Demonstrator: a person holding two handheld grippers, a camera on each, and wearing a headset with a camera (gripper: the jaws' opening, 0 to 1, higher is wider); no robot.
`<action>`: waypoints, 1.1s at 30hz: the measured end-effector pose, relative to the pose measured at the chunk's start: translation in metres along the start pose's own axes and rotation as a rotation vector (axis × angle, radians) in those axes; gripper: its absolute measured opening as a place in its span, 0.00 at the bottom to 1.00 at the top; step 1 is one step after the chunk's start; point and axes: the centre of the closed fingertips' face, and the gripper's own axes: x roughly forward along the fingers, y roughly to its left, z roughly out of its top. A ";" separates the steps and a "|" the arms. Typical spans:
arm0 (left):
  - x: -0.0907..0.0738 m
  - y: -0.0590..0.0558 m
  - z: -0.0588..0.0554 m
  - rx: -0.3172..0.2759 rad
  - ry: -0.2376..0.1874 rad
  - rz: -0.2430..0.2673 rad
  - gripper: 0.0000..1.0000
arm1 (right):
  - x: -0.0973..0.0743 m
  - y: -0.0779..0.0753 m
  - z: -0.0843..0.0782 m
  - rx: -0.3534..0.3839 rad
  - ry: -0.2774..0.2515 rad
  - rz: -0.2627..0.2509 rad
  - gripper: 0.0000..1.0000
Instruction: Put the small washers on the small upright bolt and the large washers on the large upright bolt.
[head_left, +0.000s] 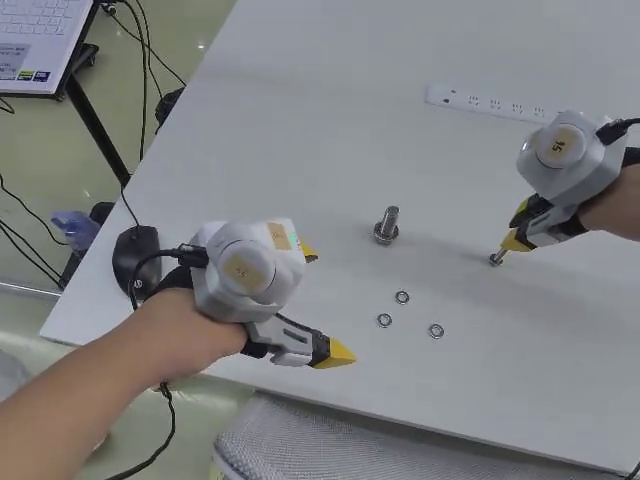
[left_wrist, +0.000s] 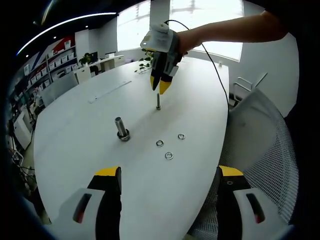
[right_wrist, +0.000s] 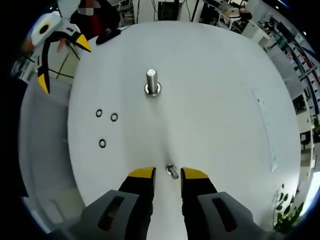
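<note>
The large upright bolt (head_left: 387, 226) (left_wrist: 120, 128) (right_wrist: 152, 82) stands mid-table with a ring at its base. The small upright bolt (head_left: 495, 259) (left_wrist: 158, 101) (right_wrist: 172, 171) is to its right. Three small washers (head_left: 402, 297) (head_left: 384, 320) (head_left: 436, 331) lie flat in front of the large bolt. My right gripper (head_left: 514, 243) (left_wrist: 162, 85) (right_wrist: 168, 173) hovers just over the small bolt, jaws narrowly apart, with the bolt's top between the tips. My left gripper (head_left: 322, 303) (left_wrist: 169, 172) (right_wrist: 64, 65) hangs near the front table edge, wide open, holding nothing.
A white power strip (head_left: 490, 103) (left_wrist: 110, 91) lies at the far side of the table. A grey mesh chair (head_left: 300, 440) (left_wrist: 255, 135) sits under the near edge. A laptop (head_left: 35, 40) is on a stand to the left, with cables on the floor.
</note>
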 end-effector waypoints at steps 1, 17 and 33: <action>-0.001 0.000 0.000 0.000 0.000 0.002 0.77 | 0.001 0.000 0.001 -0.005 -0.004 0.000 0.21; -0.003 0.002 0.010 -0.016 -0.017 0.040 0.78 | 0.005 0.050 0.015 -0.122 -0.026 0.059 0.22; -0.001 0.001 0.003 -0.015 -0.008 0.042 0.79 | 0.011 0.092 0.026 -0.160 -0.080 0.095 0.25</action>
